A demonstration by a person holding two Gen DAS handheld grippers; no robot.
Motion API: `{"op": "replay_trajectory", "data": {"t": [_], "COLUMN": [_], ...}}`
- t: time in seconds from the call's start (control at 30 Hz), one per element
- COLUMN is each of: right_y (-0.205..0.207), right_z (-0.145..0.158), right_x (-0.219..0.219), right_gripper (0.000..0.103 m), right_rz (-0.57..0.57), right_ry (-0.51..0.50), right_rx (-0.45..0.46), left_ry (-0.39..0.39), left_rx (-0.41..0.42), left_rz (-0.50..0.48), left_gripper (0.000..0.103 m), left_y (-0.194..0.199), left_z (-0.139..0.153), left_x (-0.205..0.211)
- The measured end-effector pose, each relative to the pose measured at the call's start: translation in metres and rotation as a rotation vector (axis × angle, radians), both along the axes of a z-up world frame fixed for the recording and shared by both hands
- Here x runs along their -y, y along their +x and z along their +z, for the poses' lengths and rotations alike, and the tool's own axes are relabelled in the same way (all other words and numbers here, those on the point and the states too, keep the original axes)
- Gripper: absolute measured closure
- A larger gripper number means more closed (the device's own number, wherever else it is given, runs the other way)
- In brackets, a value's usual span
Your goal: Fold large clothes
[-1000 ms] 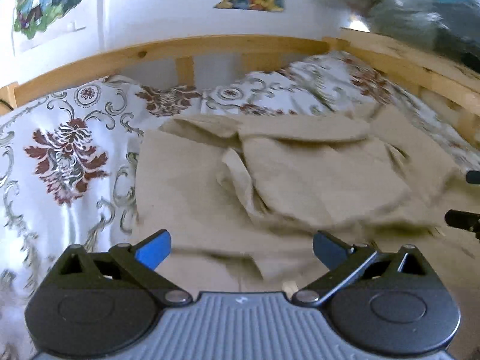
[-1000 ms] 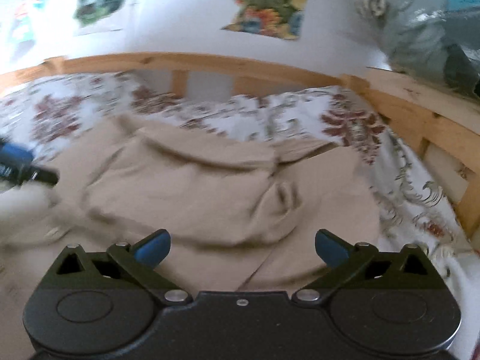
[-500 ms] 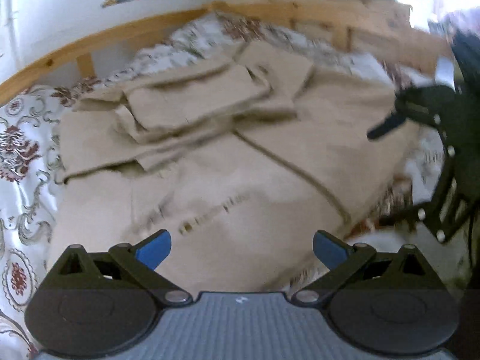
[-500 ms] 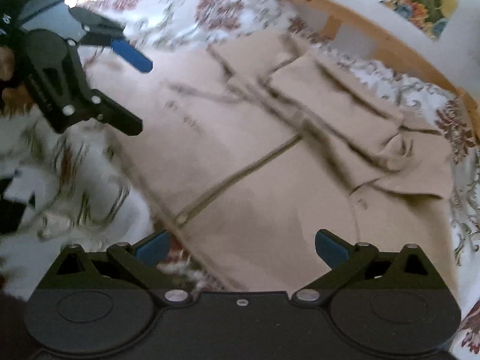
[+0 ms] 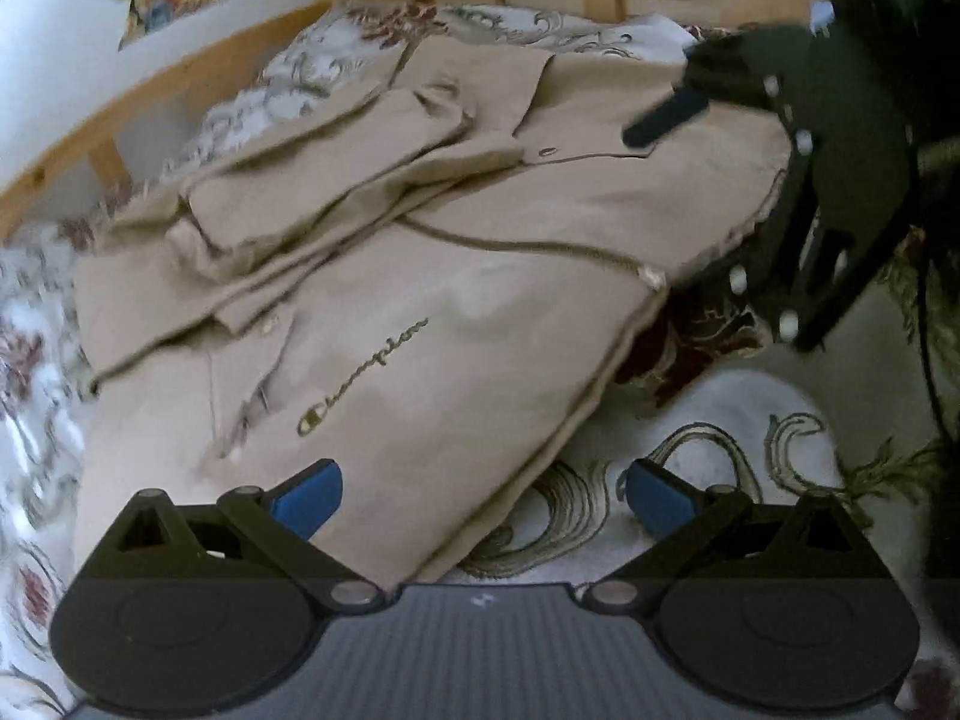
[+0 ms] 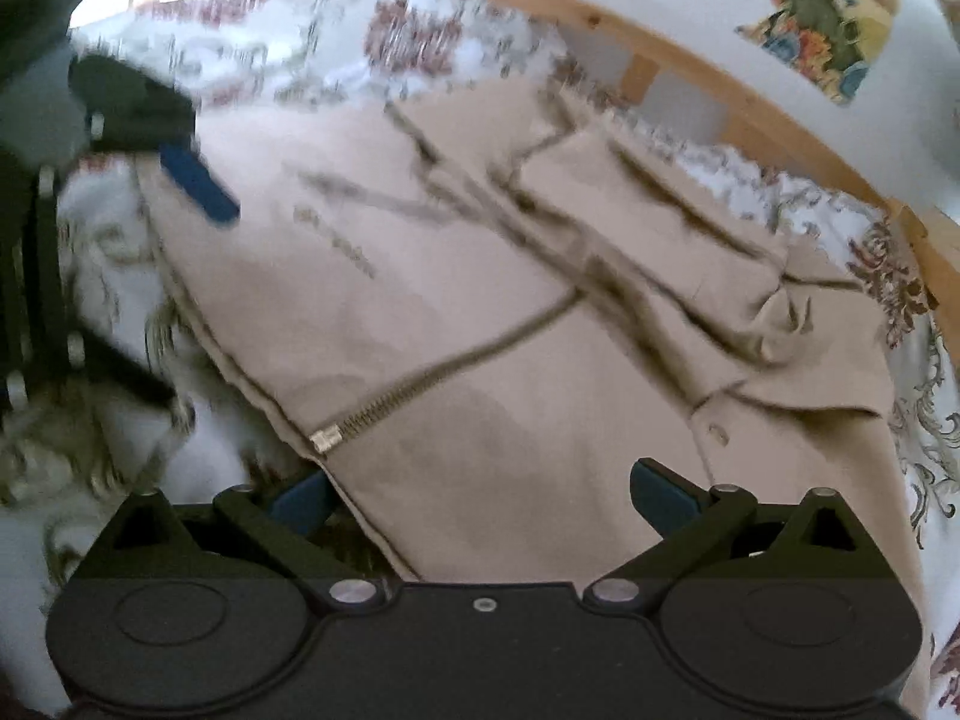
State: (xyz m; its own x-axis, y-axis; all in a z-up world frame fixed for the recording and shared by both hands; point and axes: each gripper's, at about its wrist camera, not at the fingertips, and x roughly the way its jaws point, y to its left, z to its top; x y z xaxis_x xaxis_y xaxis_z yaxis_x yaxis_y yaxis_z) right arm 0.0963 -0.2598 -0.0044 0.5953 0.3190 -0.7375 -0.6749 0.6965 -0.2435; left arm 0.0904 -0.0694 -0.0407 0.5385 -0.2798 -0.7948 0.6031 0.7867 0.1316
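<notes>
With the left claw (image 5: pixel 483 495) and right claw (image 6: pixel 480 495) both spread at the hem of the tan jacket (image 5: pixel 372 312) on the bed (image 5: pixel 720 450), either may pinch only one layer, spoiling the fold.

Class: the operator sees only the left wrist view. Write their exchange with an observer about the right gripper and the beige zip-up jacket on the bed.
Operator: Is the right gripper holding the jacket?
Observer: No. The right gripper is open, its jaws straddling the hem of the beige zip-up jacket.
Operator: What lies just ahead of it?
Observer: The metal zipper end, close to its left finger.
</notes>
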Motion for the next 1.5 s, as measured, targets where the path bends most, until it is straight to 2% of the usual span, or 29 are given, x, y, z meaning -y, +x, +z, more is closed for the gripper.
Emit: {"op": "replay_trajectory", "data": {"t": [0.1,0.2,0.33,0.4,0.47,0.57,0.63,0.73,0.83,0.87,0.9,0.97,1.03,1.07,1.13,1.27,1.37,1.43,1.5], "right_y": [0.004,0.007,0.004,0.002,0.003,0.000,-0.004,-0.006,-0.002,0.000,0.003,0.009,0.012,0.012,0.011,0.012,0.022,0.024,0.025], "right_z": [0.011,0.016,0.017,0.018,0.020,0.021,0.019,0.009,0.000,0.000,0.002,0.015,0.027,0.031,0.036,0.046,0.042,0.038,0.037], "right_x": [0.006,0.009,0.007,0.006,0.008,0.007,0.005,0.001,0.005,0.010,0.018,0.037,0.051,0.056,0.064,0.087,0.101,0.105,0.106], "right_gripper": [0.001,0.001,0.001,0.001,0.001,0.001,0.001,0.002,0.021,0.033,0.041,0.043,0.047,0.051,0.054,0.069,0.069,0.075,0.086], "right_rz": [-0.048,-0.072,-0.067,-0.066,-0.066,-0.043,0.005,0.036,-0.025,-0.059,-0.084,-0.172,-0.241,-0.270,-0.318,-0.456,-0.514,-0.522,-0.525], "right_ry": [0.063,0.090,0.082,0.084,0.092,0.095,0.070,-0.035,-0.174,-0.201,-0.194,-0.109,-0.040,-0.036,-0.031,0.017,0.019,0.001,-0.004], "right_rx": [0.041,0.054,0.078,0.095,0.111,0.116,0.080,0.042,0.085,0.113,0.130,0.170,0.214,0.249,0.314,0.385,0.340,0.311,0.293], "left_ry": [0.051,0.102,0.085,0.038,-0.001,-0.045,-0.058,-0.083,-0.088,-0.086,-0.079,-0.043,0.025,0.064,0.114,0.103,0.126,0.121,0.117], "left_rx": [0.042,0.079,0.088,0.087,0.076,0.053,0.055,0.068,0.066,0.054,0.046,0.055,0.087,0.094,0.088,0.079,0.124,0.136,0.145], "left_rz": [0.038,0.106,0.170,0.182,0.191,0.200,0.217,0.266,0.305,0.299,0.290,0.270,0.252,0.253,0.295,0.400,0.453,0.482,0.499], "left_gripper": [0.001,0.009,0.018,0.027,0.048,0.072,0.073,0.075,0.075,0.073,0.073,0.064,0.063,0.062,0.062,0.062,0.063,0.063,0.063], "left_y": [0.003,0.010,0.016,0.016,0.016,0.024,0.031,0.042,0.047,0.046,0.041,0.029,0.014,0.009,0.002,0.000,0.003,0.006,0.006], "left_z": [-0.001,0.000,0.009,0.017,0.026,0.038,0.044,0.053,0.053,0.050,0.047,0.040,0.030,0.024,0.012,0.003,0.005,0.005,0.004], "left_x": [0.006,0.005,-0.012,-0.022,-0.027,-0.027,-0.026,-0.027,-0.033,-0.035,-0.036,-0.037,-0.038,-0.039,-0.046,-0.065,-0.070,-0.078,-0.083]}}
